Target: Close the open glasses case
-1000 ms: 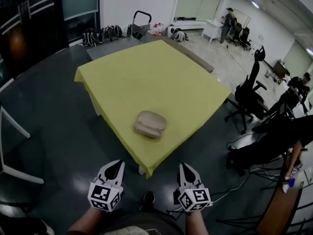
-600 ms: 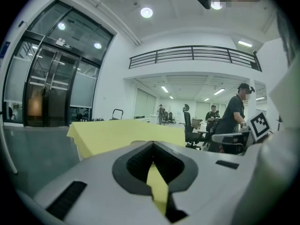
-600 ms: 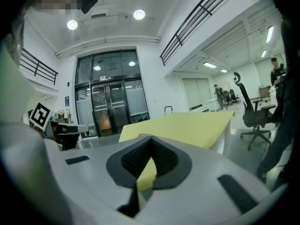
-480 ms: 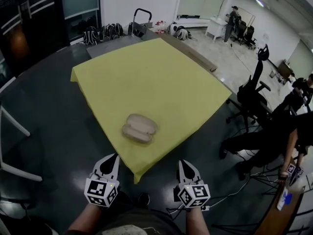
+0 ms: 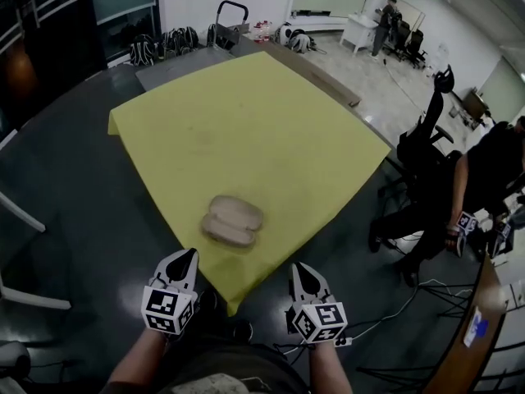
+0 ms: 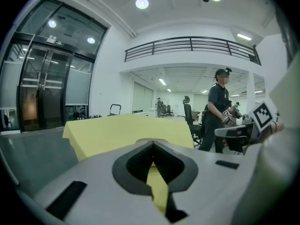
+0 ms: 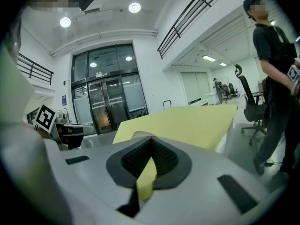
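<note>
Left tongs [image 5: 188, 256] clenched, tips together, nothing between them; same in left gripper view [image 6: 152, 146]. Right tongs [image 5: 297, 268] likewise clenched and empty, confirmed in right gripper view [image 7: 150, 141]. Both held low, off near corner of yellow-covered desk [image 5: 271, 130], apart from it. Open glasses case [image 5: 232, 221] lies on desk ahead of tongs, between their lines, nearer left tongs, two halves spread side by side. Touched by neither. Standing person [image 5: 484, 171] far to right of right tongs.

In the right gripper view the right tongs [image 7: 152, 140] hide all but the top edge of the glasses case [image 7: 135, 134].
</note>
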A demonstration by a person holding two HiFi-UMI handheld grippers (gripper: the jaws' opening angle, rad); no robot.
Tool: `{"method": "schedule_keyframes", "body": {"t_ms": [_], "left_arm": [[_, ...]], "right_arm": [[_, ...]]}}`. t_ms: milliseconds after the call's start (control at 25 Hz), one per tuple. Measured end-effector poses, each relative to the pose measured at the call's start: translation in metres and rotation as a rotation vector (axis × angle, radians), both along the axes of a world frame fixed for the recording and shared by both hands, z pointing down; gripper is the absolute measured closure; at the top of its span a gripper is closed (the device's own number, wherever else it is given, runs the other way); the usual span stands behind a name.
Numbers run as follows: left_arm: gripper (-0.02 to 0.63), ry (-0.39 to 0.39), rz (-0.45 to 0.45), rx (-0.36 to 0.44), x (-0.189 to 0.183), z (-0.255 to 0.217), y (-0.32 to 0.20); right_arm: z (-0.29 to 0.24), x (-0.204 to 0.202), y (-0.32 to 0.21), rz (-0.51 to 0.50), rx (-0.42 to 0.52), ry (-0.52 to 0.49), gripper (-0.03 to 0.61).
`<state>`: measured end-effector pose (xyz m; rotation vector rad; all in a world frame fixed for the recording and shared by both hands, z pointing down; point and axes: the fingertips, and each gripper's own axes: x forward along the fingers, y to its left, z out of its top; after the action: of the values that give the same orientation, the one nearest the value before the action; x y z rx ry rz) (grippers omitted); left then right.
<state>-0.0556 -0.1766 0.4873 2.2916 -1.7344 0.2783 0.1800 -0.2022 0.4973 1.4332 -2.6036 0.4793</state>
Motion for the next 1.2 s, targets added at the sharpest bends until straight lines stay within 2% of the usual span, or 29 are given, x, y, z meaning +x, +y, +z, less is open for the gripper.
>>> {"method": "schedule_keyframes", "body": {"t_ms": [440,600,720,880,1040,1200], "left_arm": [[0.604,-0.031,0.168,-0.143,-0.019,0.059,-0.091],[0.604,-0.047,0.218,-0.212,-0.023,0.086,-0.111],[0.604,-0.049,0.247,-0.255,-0.024,0.103,-0.117],[0.605,-0.030,0.286,-0.285,-0.022,0.115,-0.116],[0.604,-0.027,0.313,-0.303,-0.018,0.124,-0.111],[0.604,0.004,0.320,-0.300,-0.019,0.128,-0.107]], "right_arm": [[0.009,-0.037,-0.081,0.097,-0.042,0.063,0.589],[0.030,-0.049,-0.102,0.112,-0.125,0.110,0.589],[0.042,-0.058,-0.117,0.128,-0.171,0.142,0.589],[0.045,-0.072,-0.136,0.115,-0.182,0.158,0.589],[0.044,-0.080,-0.148,0.111,-0.196,0.153,0.589],[0.053,-0.094,-0.148,0.075,-0.255,0.155,0.589]]}}
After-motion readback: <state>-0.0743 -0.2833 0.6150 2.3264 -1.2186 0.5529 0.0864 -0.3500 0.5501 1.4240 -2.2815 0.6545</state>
